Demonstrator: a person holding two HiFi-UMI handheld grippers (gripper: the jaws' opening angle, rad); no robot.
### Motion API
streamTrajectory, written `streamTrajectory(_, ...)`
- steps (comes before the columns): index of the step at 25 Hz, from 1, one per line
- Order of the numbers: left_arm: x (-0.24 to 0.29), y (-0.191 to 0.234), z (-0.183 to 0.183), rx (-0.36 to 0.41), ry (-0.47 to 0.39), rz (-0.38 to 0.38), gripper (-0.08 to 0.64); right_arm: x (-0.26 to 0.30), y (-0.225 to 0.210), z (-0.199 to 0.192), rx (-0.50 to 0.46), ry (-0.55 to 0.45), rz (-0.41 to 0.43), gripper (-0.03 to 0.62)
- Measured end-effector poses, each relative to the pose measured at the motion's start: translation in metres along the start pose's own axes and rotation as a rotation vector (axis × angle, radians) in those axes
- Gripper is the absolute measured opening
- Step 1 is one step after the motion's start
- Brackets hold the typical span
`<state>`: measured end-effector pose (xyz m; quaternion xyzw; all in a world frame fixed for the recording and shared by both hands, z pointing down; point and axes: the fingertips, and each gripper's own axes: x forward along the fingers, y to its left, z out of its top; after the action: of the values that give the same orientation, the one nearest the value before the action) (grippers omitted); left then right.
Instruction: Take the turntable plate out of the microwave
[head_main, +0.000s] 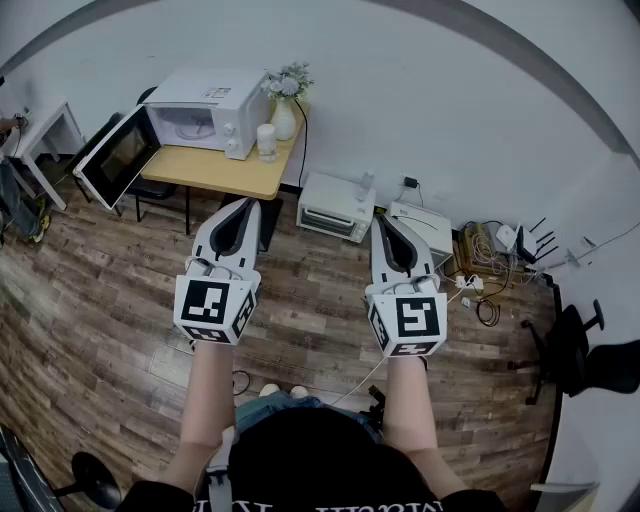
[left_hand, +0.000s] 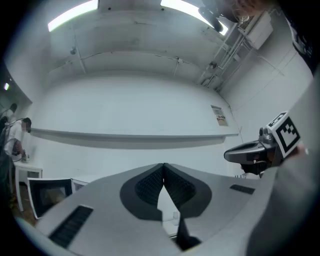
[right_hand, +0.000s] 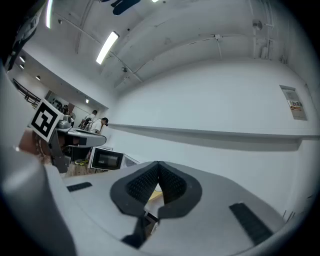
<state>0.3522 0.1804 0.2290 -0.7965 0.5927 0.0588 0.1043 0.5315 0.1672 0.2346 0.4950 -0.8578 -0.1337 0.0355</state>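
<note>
A white microwave (head_main: 200, 110) stands on a wooden table (head_main: 225, 172) at the far wall, its door (head_main: 116, 156) swung open to the left. I cannot make out the turntable plate inside the dim cavity (head_main: 187, 124). My left gripper (head_main: 245, 204) and right gripper (head_main: 381, 220) are held side by side well short of the table, both shut and empty. In the left gripper view the left gripper (left_hand: 163, 165) has its tips touching, and the open door (left_hand: 49, 192) shows low left. The right gripper (right_hand: 158, 163) is also closed in its own view.
A white vase of flowers (head_main: 285, 100) and a small white jar (head_main: 266, 142) stand beside the microwave. A toaster oven (head_main: 336, 208) and a white box (head_main: 420, 228) sit on the floor by the wall, with cables (head_main: 485, 262) and an office chair (head_main: 575, 350) at right.
</note>
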Motion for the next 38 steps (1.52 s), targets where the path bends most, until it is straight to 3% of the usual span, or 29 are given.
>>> streamTrajectory(10, -0.011, -0.022, 0.026, 0.068, -0.066, -0.052, 0.011, -0.024, -0.011, 0.013, -0.004, -0.058, 0.007, 0.015)
streamTrajectory(15, -0.015, -0.029, 0.021, 0.071, -0.036, -0.003, 0.015, -0.030, -0.016, 0.008, 0.057, -0.056, 0.029, 0.030)
streamTrajectory(16, -0.018, -0.028, 0.018, 0.061, -0.020, 0.015, 0.053, -0.031, -0.015, 0.006, 0.074, -0.052, 0.042, 0.139)
streamTrajectory(17, -0.020, -0.027, 0.014, 0.050, -0.002, 0.032, 0.161, -0.032, -0.014, 0.004, 0.088, -0.049, 0.053, 0.258)
streamTrajectory(19, -0.027, -0.022, 0.007, 0.038, 0.028, 0.076, 0.305, -0.034, -0.011, 0.000, 0.103, -0.049, 0.061, 0.312)
streamTrajectory(20, -0.029, -0.020, 0.004, 0.040, 0.039, 0.097, 0.319, -0.034, -0.009, -0.002, 0.103, -0.048, 0.064, 0.326)
streamTrajectory(27, -0.041, -0.006, -0.002, -0.025, 0.030, 0.162, 0.367, -0.029, 0.002, -0.008, 0.102, -0.065, 0.095, 0.336)
streamTrajectory(38, -0.043, 0.072, -0.016, -0.004, 0.073, 0.258, 0.367, 0.040, 0.036, -0.005, 0.169, -0.026, 0.173, 0.334)
